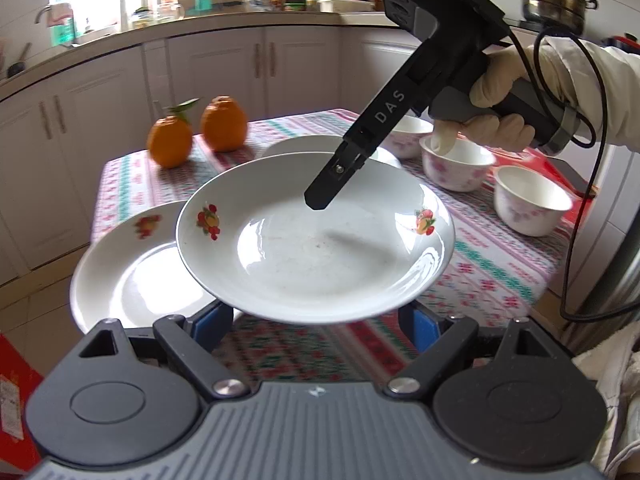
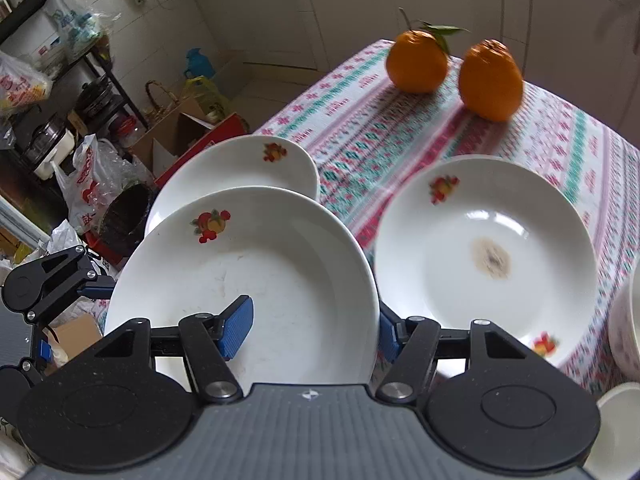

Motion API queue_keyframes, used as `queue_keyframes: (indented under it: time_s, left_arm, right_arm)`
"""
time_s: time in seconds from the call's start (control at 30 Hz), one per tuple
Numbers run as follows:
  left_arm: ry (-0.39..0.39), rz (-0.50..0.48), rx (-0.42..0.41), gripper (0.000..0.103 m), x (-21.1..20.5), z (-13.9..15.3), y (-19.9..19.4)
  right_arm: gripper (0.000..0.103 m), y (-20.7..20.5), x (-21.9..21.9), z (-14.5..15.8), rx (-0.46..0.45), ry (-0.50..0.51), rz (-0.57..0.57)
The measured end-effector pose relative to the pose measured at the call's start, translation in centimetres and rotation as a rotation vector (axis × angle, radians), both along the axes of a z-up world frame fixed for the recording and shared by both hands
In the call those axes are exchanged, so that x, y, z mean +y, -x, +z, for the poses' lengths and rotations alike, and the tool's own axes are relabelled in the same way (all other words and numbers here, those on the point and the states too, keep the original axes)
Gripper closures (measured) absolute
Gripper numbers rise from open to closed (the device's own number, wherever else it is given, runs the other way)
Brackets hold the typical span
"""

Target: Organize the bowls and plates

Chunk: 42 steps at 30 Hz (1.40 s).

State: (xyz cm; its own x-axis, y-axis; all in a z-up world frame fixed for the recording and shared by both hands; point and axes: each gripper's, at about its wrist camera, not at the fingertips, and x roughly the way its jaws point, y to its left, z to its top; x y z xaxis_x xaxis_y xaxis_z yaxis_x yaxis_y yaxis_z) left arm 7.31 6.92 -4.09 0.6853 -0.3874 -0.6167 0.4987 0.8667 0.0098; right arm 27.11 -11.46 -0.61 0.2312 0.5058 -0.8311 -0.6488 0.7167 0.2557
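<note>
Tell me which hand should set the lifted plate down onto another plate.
Right, probably. The right gripper clamps the lifted plate at its rim, one pad inside, one outside. The left gripper stands open beneath the near rim, gripping nothing.

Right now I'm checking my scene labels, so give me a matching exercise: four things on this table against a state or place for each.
In the right wrist view:
1 nearest plate
2 plate right of it
3 oranges
4 bowls

A pink flower print
B brown stain in the middle
C rim clamped by the right hand-held gripper
D side by side at the tablecloth's far end

Pairs: 1-C, 2-B, 3-D, 4-A
</note>
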Motion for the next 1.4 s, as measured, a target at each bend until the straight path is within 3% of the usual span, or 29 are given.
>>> queue_keyframes:
  time_s: [0.6, 1.4]
  left_arm:
    - [-0.008, 0.170, 0.025, 0.014, 6.2, -0.9, -1.9]
    - [0.002, 0.182, 0.048, 0.013, 8.0, -2.1, -3.8]
  right_arm:
    - [0.034, -4.4, 9.6, -1.5, 0.019, 0.005, 0.150]
    - [0.034, -4.8, 9.9, -2.3, 0.041, 0.006, 0.131]
